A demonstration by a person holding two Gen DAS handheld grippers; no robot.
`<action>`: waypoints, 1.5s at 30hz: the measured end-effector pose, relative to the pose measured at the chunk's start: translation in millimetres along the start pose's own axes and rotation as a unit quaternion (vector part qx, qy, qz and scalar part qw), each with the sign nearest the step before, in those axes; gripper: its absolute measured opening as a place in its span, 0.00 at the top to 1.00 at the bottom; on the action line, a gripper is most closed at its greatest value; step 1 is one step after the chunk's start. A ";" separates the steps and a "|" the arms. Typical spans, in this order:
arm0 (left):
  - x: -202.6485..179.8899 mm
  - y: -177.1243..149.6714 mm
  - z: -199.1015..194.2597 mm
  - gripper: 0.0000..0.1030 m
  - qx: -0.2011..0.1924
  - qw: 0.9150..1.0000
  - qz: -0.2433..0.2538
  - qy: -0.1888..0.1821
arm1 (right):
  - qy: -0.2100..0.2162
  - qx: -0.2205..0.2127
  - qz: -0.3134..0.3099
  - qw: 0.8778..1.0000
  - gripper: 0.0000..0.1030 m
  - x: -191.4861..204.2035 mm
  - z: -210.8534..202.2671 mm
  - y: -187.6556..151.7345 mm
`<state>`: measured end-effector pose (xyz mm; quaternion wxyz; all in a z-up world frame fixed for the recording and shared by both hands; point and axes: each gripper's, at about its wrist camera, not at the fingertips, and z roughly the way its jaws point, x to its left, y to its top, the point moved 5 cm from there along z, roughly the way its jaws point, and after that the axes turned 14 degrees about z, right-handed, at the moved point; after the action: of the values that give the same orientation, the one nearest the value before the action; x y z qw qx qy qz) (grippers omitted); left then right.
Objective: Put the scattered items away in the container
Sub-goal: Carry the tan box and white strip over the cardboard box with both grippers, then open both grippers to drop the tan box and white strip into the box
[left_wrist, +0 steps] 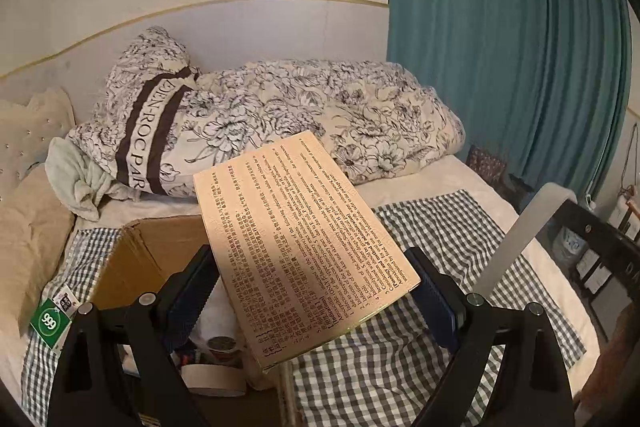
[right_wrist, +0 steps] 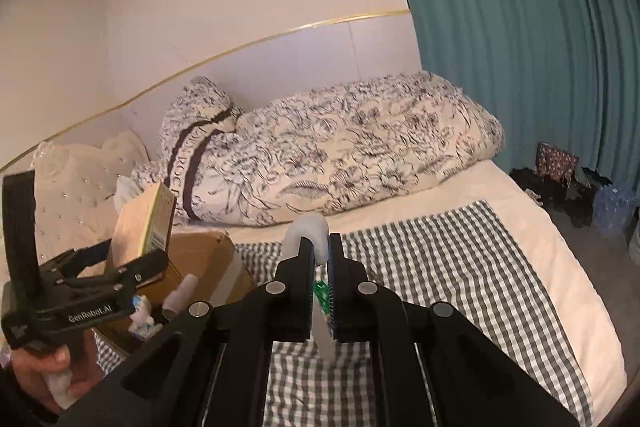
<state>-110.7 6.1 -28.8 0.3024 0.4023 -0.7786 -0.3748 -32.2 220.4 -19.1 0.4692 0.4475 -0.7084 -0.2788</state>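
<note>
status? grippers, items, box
Left gripper shut on flat carton, over cardboard box. Right gripper shut on white tube, above checked cloth. Nothing blocking.

1. Cardboard box (left_wrist: pixel 152 255) mouth mostly covered by flat printed carton (left_wrist: pixel 296 239) tilted over it; tape roll (left_wrist: pixel 216 379) and small items fill the near part.
2. Checkered cloth (left_wrist: pixel 440 247) right of box lies bare, free passage.
3. Rolled floral duvet (left_wrist: pixel 320 115) blocks the far side.

My two wrist cameras look forward and down along their fingers, close over the bed (left_wrist: pixel 460 227). Both share the duvet (right_wrist: pixel 340 155), curtain (left_wrist: pixel 500 47) and box (right_wrist: pixel 200 247) (right view catches the left gripper (right_wrist: pixel 132 251)).
</note>
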 end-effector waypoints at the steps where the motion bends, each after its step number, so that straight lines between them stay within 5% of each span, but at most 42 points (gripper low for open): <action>1: 4.6 0.7 -2.9 0.09 -0.003 1.000 -0.001 0.003 | 0.004 -0.001 0.001 1.000 0.94 4.0 -0.5 2.3; 22: 122.8 -12.7 -44.2 0.09 -0.002 0.996 -0.039 0.082 | 0.116 0.000 -0.057 0.992 0.94 143.2 16.0 14.9; 34: 165.6 -29.5 -45.0 0.09 0.019 0.994 -0.047 0.102 | 0.151 0.059 -0.081 0.984 0.94 200.2 59.1 -31.4; 45: 181.6 -62.1 -3.4 0.09 0.084 0.990 -0.050 0.098 | 0.130 0.145 -0.116 0.974 0.94 226.1 116.3 -81.1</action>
<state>-172.8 -174.6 -47.6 0.3230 0.4994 -0.7531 -0.2813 -144.3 -21.0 -38.3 0.4520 0.6224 -0.6174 -0.1645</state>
